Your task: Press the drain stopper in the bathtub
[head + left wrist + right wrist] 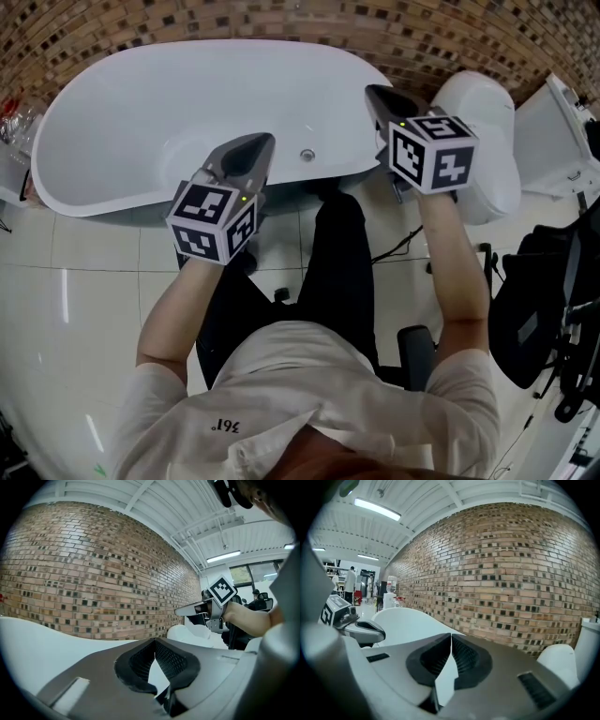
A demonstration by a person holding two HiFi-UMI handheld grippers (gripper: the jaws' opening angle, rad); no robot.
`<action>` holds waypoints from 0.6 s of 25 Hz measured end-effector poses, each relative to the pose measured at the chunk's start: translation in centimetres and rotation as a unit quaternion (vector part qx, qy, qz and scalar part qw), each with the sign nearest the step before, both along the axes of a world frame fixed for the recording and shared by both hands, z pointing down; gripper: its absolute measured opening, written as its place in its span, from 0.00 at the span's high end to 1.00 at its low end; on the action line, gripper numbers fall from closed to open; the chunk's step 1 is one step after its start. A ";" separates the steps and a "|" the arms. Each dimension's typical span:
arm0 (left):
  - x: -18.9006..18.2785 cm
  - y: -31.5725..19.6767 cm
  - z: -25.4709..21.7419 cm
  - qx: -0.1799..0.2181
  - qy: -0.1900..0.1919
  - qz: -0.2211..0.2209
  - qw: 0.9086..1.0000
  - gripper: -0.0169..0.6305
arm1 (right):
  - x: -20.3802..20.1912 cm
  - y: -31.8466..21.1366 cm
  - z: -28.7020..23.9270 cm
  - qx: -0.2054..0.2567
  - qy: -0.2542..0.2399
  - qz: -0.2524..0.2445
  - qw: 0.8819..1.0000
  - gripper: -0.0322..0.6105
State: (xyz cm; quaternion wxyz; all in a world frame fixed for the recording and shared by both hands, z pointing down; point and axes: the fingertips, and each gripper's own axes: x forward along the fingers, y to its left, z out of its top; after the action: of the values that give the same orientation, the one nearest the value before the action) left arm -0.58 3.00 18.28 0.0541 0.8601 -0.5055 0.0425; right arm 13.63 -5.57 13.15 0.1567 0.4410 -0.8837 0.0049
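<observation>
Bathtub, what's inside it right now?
Only a small round drain stopper shows inside the white bathtub. The left gripper and the right gripper overhang its near rim and right end, covering those patches.

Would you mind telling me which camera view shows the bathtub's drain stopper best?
The head view: it looks down into the bathtub, where the drain stopper shows as a small round disc. Both gripper views catch only the tub's white rim and the brick wall; no stopper there.

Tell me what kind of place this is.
Likely a bathroom mock-up inside a workshop hall: a white freestanding bathtub, a toilet beside it, a brick wall, and industrial strip lights overhead.
</observation>
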 end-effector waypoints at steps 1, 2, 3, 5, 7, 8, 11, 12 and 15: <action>-0.2 0.1 0.2 -0.001 0.000 -0.002 1.000 0.97 | -0.1 0.2 0.2 0.002 -0.001 -0.001 1.000 0.93; -0.3 0.2 0.3 -0.001 0.001 -0.004 1.000 0.97 | -0.2 0.3 0.4 0.004 -0.001 -0.001 1.000 0.93; -0.6 0.3 0.4 -0.002 0.003 -0.007 1.000 0.96 | -0.3 0.5 0.5 0.005 -0.003 -0.001 1.000 0.93; -1.1 0.5 0.6 -0.003 0.010 -0.014 1.000 0.96 | -0.5 0.8 0.8 0.006 -0.010 -0.002 1.000 0.93; -1.5 0.8 0.9 -0.006 0.021 -0.021 1.000 0.96 | -0.6 1.3 1.0 0.006 -0.015 -0.004 1.000 0.93; -1.6 1.0 1.1 -0.008 0.027 -0.024 0.999 0.97 | -0.6 1.5 1.0 0.008 -0.017 -0.005 1.000 0.93; -1.6 1.5 1.6 -0.012 0.036 -0.028 0.999 0.97 | -0.6 2.4 1.1 0.015 -0.024 -0.007 1.000 0.93; -1.6 1.6 1.6 -0.012 0.037 -0.028 0.999 0.97 | -0.6 2.7 1.2 0.016 -0.025 -0.007 1.000 0.93; -1.8 2.0 1.7 -0.008 0.034 -0.032 0.999 0.97 | -0.9 3.4 2.1 0.015 -0.025 -0.009 1.000 0.93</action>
State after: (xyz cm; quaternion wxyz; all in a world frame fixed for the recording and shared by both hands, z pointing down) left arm -2.37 4.99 20.03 0.0791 0.8440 -0.5302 0.0151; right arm 12.72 -2.19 15.25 0.1282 0.4350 -0.8912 0.0014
